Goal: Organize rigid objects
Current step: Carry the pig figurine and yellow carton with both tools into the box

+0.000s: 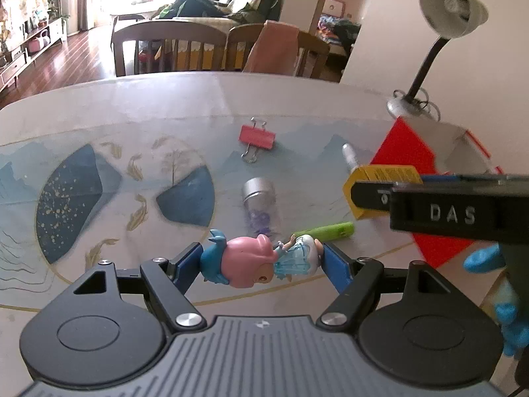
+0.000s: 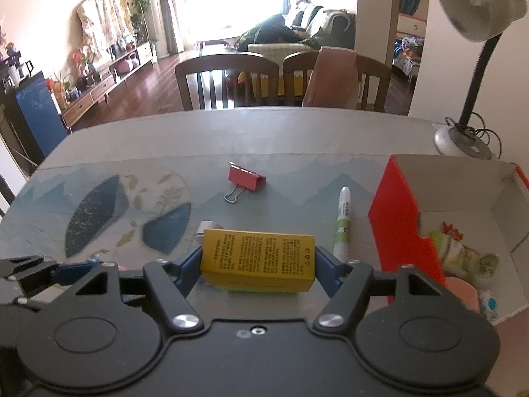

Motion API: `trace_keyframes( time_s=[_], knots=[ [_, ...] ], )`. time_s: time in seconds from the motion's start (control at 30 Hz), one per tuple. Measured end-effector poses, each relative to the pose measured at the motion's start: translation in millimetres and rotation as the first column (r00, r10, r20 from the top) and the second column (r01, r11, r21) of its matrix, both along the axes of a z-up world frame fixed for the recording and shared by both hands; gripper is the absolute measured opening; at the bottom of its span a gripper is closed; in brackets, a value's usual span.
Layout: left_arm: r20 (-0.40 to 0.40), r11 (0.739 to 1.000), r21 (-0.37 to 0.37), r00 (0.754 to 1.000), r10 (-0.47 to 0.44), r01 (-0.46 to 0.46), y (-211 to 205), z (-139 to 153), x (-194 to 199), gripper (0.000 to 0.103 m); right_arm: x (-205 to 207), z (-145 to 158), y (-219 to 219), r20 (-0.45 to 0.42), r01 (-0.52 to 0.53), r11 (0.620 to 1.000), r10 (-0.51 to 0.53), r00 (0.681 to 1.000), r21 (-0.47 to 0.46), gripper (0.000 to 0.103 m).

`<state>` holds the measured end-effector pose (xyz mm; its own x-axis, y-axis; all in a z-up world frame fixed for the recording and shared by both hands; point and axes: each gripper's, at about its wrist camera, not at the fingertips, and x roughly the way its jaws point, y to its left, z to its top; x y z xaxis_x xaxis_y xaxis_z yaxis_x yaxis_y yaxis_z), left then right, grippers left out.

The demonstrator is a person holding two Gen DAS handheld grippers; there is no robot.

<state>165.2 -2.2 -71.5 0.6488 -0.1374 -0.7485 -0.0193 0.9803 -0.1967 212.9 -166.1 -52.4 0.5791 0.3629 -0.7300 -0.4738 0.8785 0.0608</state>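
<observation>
The left claw (image 1: 263, 259) is clamped on a little doll (image 1: 261, 259) with pink hair and a light blue dress — the doll lies sideways between the blue pads, head at the left pad and feet at the right one, up off the table (image 1: 99, 106). The table has a picture of blue hills and gold fish on it. Past the doll, a small clear bottle (image 1: 259, 205) with a silver cap lies on its side with purple bits inside. Farther back sits a pink binder clip (image 1: 257, 137), well apart from the bottle. Just to the right of the doll you can see the green end of a marker pen (image 2: 343, 221); in the right view it is white and green and lies on the table near the red box. The right claw (image 2: 258, 263) is clamped on a yellow box (image 2: 259, 258) with tiny black writing on it — the pads press on its two short ends and it is lifted off the table. To the right stands an open red box (image 2: 396, 218) with white walls inside, and some things lie in it, one with green print and one peach colored. Behind the red box is a desk lamp (image 2: 476, 49) with a bendy black neck. A hand in a blue glove (image 1: 506, 297) shows at the right edge of the left view.
</observation>
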Motion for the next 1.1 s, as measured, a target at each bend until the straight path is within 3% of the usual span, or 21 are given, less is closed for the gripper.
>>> trace_keyframes(
  time_s=[0.2,0.57,0.83,1.1],
  knots=[
    [0.026,0.999,-0.03,0.999,-0.031,0.032,1.4,26.9,-12.0,0.078,-26.8,24.4,-12.9,0.027,0.022,0.999,-0.023,0.999,0.027,0.07],
    [0.095,0.996,-0.003,0.991,-0.094,0.094,-10.0,64.7,-33.4,0.078,-47.0,55.7,-45.4,0.092,0.054,0.995,-0.062,0.994,0.081,0.07],
    [0.088,0.994,0.001,0.99,-0.112,0.113,-44.0,70.2,-18.6,0.078,-36.6,51.5,-101.7,0.084,0.095,0.992,-0.102,0.991,0.079,0.07],
    [0.049,0.987,0.009,0.986,-0.159,0.158,-107.6,62.0,12.2,0.078,-9.4,40.0,-171.0,0.066,0.161,0.985,-0.165,0.984,0.064,0.07]
  ],
)
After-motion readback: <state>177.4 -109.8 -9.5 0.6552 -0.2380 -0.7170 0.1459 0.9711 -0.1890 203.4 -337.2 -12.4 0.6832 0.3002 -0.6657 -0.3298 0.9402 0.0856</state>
